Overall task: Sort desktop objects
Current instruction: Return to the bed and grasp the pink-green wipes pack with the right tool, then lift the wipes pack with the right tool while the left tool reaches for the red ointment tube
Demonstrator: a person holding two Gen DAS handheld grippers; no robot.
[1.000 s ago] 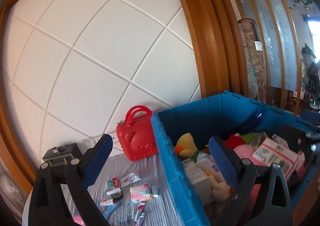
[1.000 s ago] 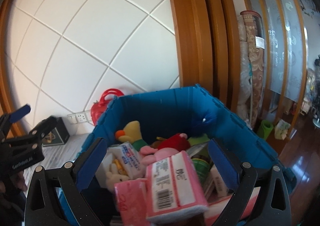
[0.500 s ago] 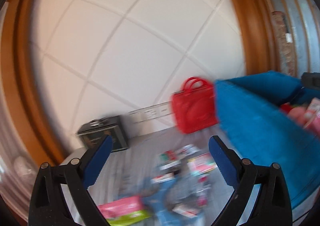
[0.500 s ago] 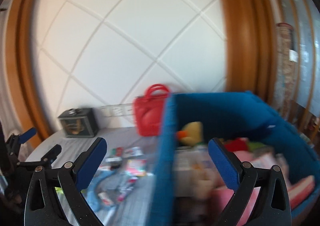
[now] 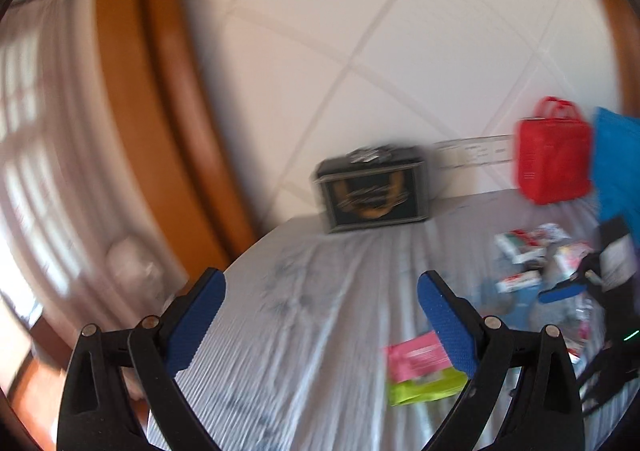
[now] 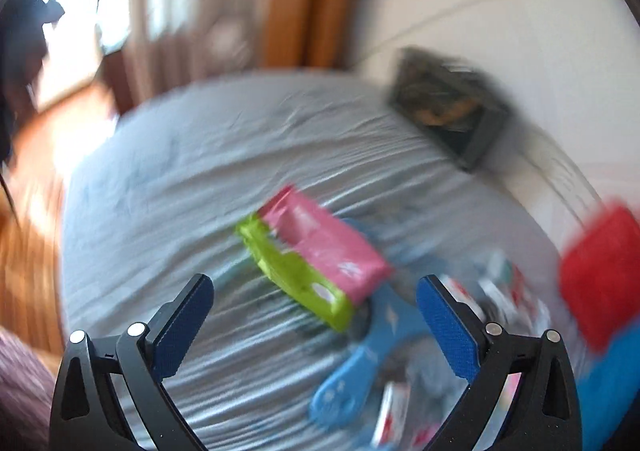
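Spreading under both grippers' wide-apart, empty fingers, a rumpled grey cloth (image 5: 320,331) meets white-tiled wall (image 5: 340,31).

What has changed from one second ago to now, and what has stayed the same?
Both grippers swung left, away from the blue bin. The left gripper now faces the black box; the right gripper faces the pink and green packet. Both stayed open and empty; nothing was picked up.

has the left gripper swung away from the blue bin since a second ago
Yes. The left gripper has swung left: the blue bin, earlier filling the right half of its view, now sits at the right edge, with the black box near centre.
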